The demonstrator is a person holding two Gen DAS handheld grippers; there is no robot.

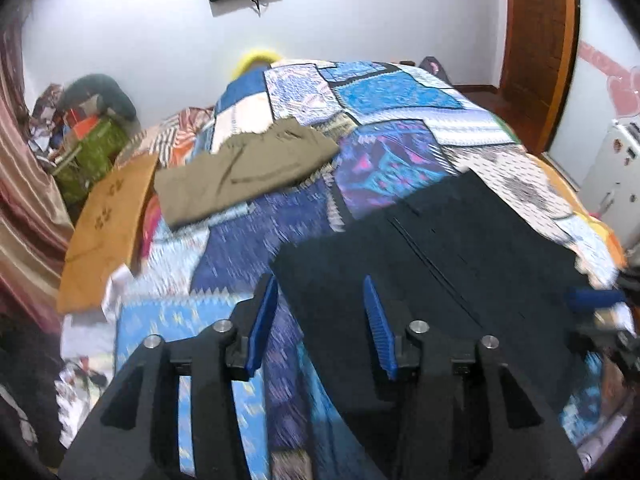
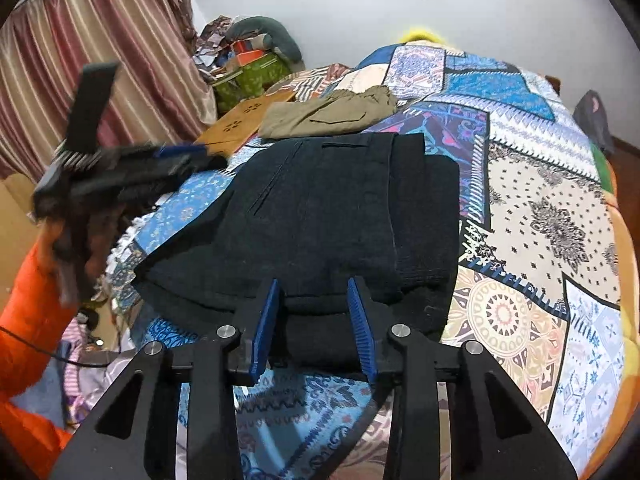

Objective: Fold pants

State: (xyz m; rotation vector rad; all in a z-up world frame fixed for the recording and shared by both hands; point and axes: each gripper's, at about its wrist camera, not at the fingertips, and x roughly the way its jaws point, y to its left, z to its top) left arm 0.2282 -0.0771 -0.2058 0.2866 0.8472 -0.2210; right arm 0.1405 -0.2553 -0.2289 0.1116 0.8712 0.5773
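A patchwork quilt (image 2: 540,208) is covering the bed. Folded dark ribbed pants (image 2: 332,216) are lying at its centre, olive trousers (image 2: 332,114) at twelve o'clock. Left tongs (image 1: 320,292) and right tongs (image 2: 314,292) are hovering spread, pinching nothing.

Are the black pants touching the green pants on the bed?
Cannot tell. In the right wrist view the black pants reach the green pants with no visible gap, while the left wrist view shows bedspread between them.

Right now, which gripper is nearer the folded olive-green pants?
Left. The left gripper hovers at the dark navy pants' left edge, just short of the folded olive-green pants; the right gripper sits at the navy pants' near edge.
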